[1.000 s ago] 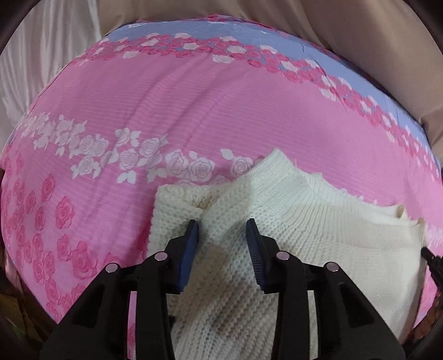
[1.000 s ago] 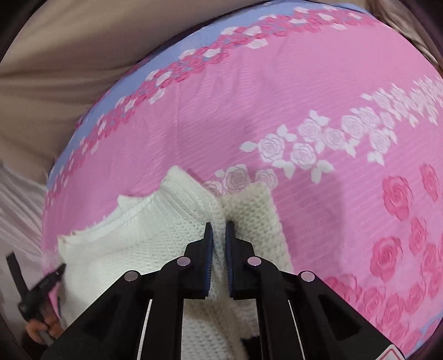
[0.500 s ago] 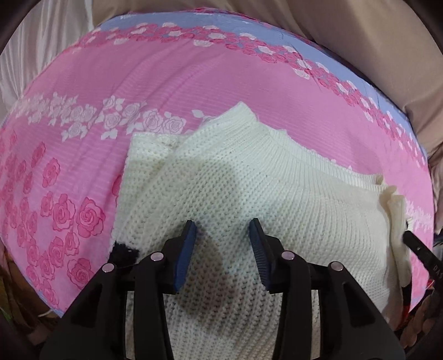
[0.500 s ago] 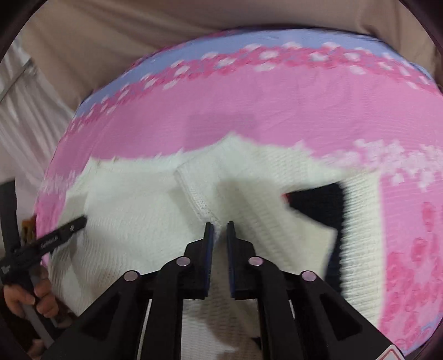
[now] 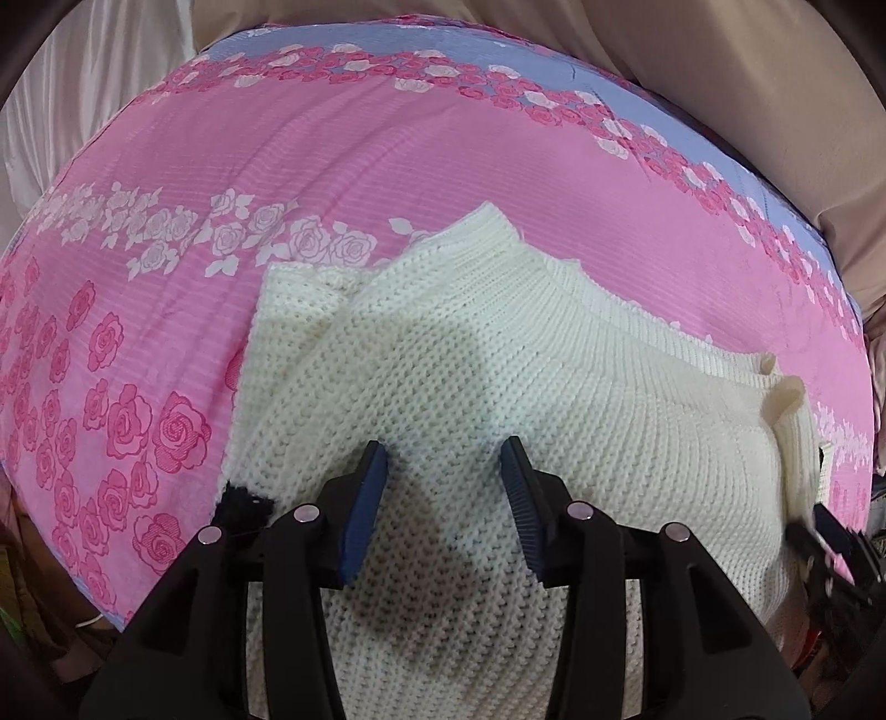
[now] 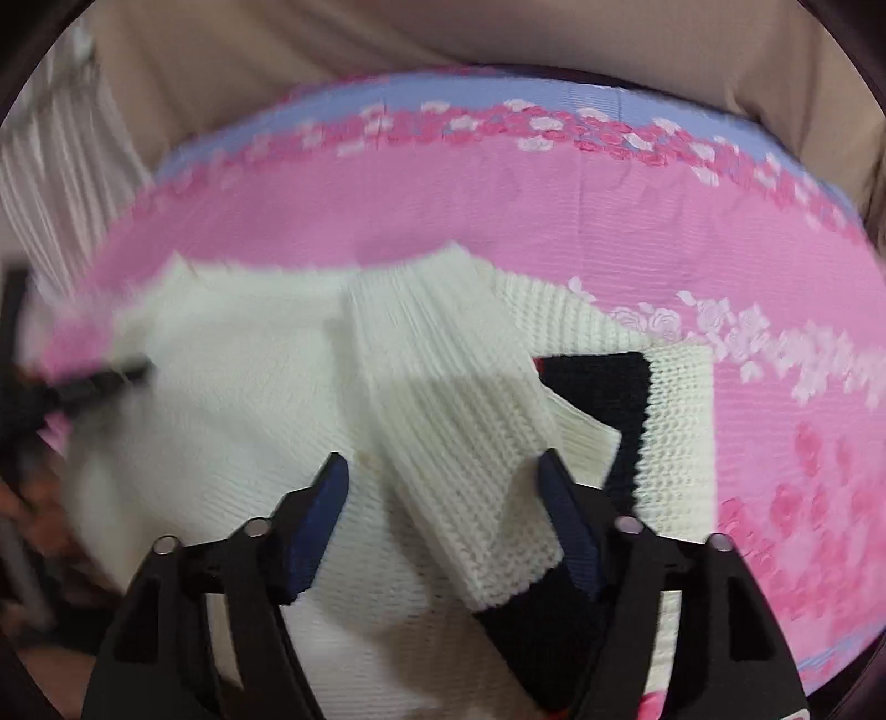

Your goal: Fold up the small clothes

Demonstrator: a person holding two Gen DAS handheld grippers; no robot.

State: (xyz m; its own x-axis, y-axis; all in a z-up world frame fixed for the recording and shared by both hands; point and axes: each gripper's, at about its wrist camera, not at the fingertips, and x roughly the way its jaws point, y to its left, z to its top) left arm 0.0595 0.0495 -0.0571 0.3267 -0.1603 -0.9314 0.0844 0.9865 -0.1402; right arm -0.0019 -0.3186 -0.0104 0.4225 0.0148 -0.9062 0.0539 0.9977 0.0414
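Note:
A cream knitted sweater (image 5: 498, 376) lies on a pink rose-print bedsheet (image 5: 277, 166). My left gripper (image 5: 443, 454) is open and empty just above the sweater's body. In the right wrist view the sweater (image 6: 232, 399) has a cream sleeve (image 6: 459, 443) folded across its body, with a black knit patch (image 6: 598, 382) beside it. My right gripper (image 6: 443, 465) is open, its jaws either side of the folded sleeve and holding nothing. The right gripper's tip shows at the right edge of the left wrist view (image 5: 830, 531).
The sheet has a lilac border (image 5: 720, 149) along the far edge. Beige fabric (image 6: 443, 39) rises behind the bed and white pleated cloth (image 6: 61, 177) hangs to the left. The left gripper's tip (image 6: 94, 382) shows blurred in the right wrist view.
My right gripper has opened and let go of the sleeve, which now lies folded across the sweater. My left gripper stayed open and has barely moved in the last half second.

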